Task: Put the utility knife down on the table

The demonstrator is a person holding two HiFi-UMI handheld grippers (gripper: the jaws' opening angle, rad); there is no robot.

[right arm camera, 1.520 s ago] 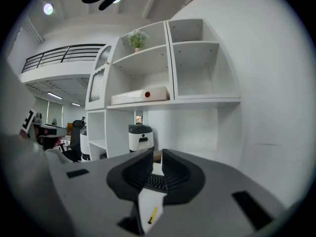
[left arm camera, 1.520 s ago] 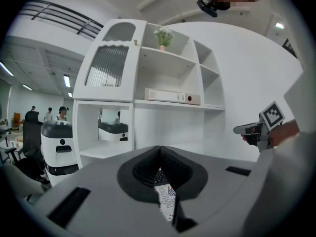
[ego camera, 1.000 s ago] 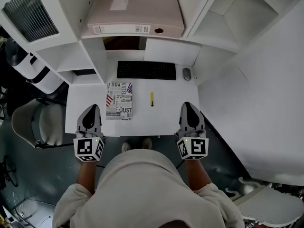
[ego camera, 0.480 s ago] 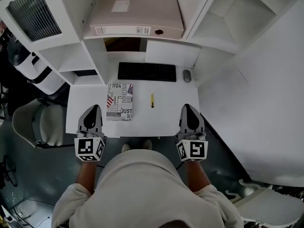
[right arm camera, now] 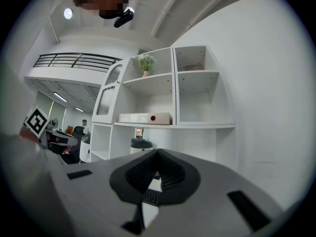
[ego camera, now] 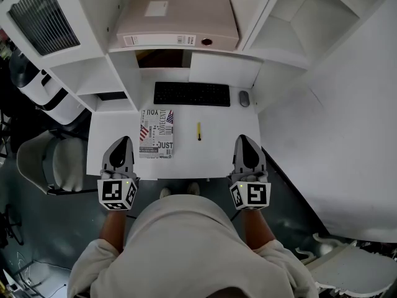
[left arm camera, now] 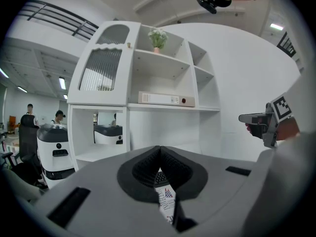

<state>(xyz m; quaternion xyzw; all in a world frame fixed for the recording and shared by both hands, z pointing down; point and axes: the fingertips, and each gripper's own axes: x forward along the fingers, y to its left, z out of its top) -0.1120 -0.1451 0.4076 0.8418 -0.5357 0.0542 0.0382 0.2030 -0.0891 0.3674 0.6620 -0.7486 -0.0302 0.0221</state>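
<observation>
From the head view, the utility knife (ego camera: 198,131) lies flat on the white table (ego camera: 217,154), untouched and pointing toward twelve o'clock. A printed booklet (ego camera: 156,133) lies at its nine o'clock, a black keyboard (ego camera: 191,94) at its twelve and a mouse (ego camera: 244,98) at its one. The left gripper (ego camera: 121,144) hangs over the near table edge at the knife's eight o'clock and the right gripper (ego camera: 244,143) at its four, both well apart from it. A pale binder (ego camera: 177,18) lies on the shelf at twelve o'clock above the keyboard. In the left gripper view, the left gripper's (left arm camera: 159,151) ribbed pads are clenched tip to tip with nothing between them, and the booklet (left arm camera: 165,201) shows through the slit below. The other gripper (left arm camera: 264,122) sits at three o'clock and the binder (left arm camera: 165,98) at twelve. In the right gripper view, the right gripper's (right arm camera: 157,157) pads are likewise pressed together and empty. The keyboard (right arm camera: 150,195) shows below them and the binder (right arm camera: 145,118) at twelve o'clock.
</observation>
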